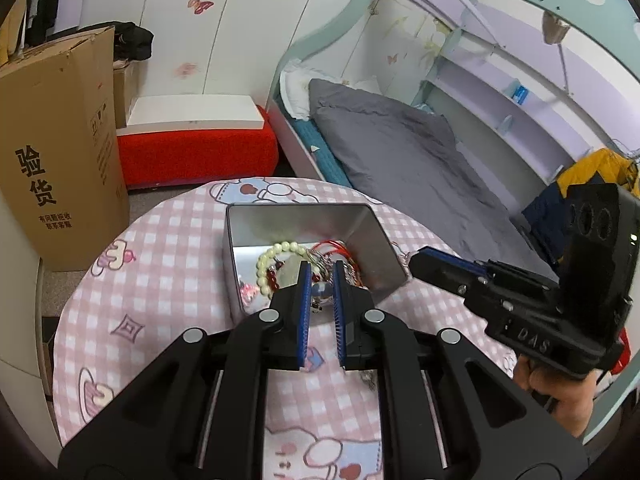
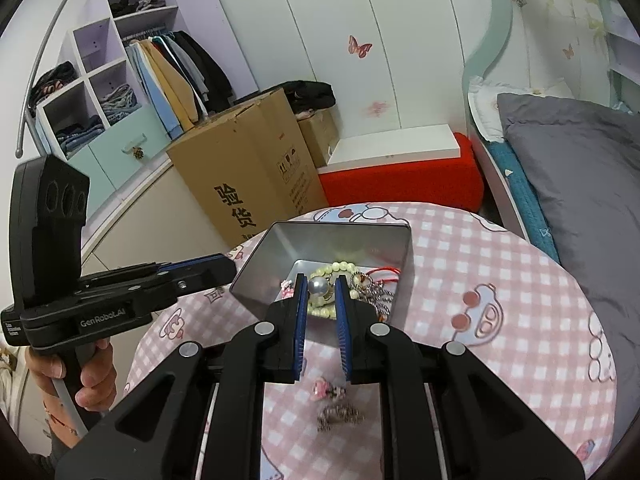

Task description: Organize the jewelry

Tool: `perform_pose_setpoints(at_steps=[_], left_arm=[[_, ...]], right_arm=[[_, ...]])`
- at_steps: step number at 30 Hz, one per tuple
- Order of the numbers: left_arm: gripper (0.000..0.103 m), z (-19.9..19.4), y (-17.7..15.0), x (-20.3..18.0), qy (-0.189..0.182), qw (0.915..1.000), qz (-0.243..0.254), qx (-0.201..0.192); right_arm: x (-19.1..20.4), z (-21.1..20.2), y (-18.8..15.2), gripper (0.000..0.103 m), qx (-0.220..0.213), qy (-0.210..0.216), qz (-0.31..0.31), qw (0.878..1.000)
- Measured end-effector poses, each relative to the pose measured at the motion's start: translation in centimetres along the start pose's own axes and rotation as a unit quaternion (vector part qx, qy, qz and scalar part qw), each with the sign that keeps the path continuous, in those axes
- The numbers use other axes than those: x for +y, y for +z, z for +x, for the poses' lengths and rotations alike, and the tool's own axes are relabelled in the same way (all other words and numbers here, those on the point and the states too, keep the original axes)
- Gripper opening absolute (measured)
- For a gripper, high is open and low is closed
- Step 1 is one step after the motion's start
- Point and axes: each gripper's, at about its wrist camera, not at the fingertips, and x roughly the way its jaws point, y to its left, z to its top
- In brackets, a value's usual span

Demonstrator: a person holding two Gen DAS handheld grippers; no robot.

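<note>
An open silver tin [image 1: 360, 232] [image 2: 280, 252] stands on the pink checked round table [image 1: 168, 248]. In it lie a pale green bead bracelet [image 1: 266, 260] [image 2: 340, 268], a red cord [image 1: 332, 246] and silver chains [image 2: 376, 292]. Above the tin's near edge, my left gripper [image 1: 321, 278] is shut on a small charm with a bluish bead [image 1: 320, 292]. My right gripper [image 2: 322, 280] is shut on a grey pearl piece [image 2: 318, 286] over the tin. Each gripper also shows from the side in the other view, the right gripper [image 1: 416, 262] and the left gripper [image 2: 230, 266].
A pink charm [image 2: 324, 390] and a silver trinket [image 2: 340, 416] lie on the cloth under my right gripper. Past the table stand a tall cardboard box [image 1: 52, 160], a red bench [image 1: 196, 152] and a bed with a grey quilt [image 1: 400, 152]. A hand [image 2: 92, 380] holds the left gripper's handle.
</note>
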Motion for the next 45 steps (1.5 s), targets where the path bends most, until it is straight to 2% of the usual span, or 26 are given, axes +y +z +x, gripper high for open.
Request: perform_pose_setpoints(at_steps=[12, 28, 29, 30, 31, 32, 33, 45], left_arm=[[0.012, 3.2, 0.6, 1.5, 0.010, 0.9985, -0.036, 0.041], [0.013, 2.5, 0.6, 1.7, 0.010, 0.9979, -0.043, 0.048], [0.015, 2.4, 0.6, 1.7, 0.009, 0.9979, -0.043, 0.048], [0.026, 2.2, 0.6, 1.6, 0.009, 0.9980, -0.042, 0.046], [0.047, 2.1, 0.6, 1.6, 0.009, 0.9981, -0.043, 0.043], [0.059, 1.8, 0.6, 1.6, 0.010, 0.9983, -0.045, 0.036], [0.063, 1.3, 0.6, 1.6, 0.008, 0.9985, -0.049, 0.021], [0.063, -0.7, -0.3, 0.1, 0.023, 0.9991, -0.032, 0.013]], right_arm=[[-0.5, 2.4, 0.3, 0.012, 0.018, -0.006, 0.011, 1.000], [-0.7, 2.4, 0.8, 0.015, 0.019, -0.011, 0.018, 1.000], [-0.6, 2.3, 0.8, 0.015, 0.019, -0.011, 0.018, 1.000], [-0.6, 2.2, 0.8, 0.015, 0.017, -0.012, 0.018, 1.000], [-0.6, 2.1, 0.8, 0.015, 0.016, -0.012, 0.018, 1.000], [-0.5, 2.0, 0.8, 0.015, 0.016, -0.012, 0.019, 1.000], [-0.5, 1.8, 0.9, 0.015, 0.015, -0.012, 0.018, 1.000], [0.5, -1.2, -0.1, 0.016, 0.002, -0.025, 0.007, 1.000]])
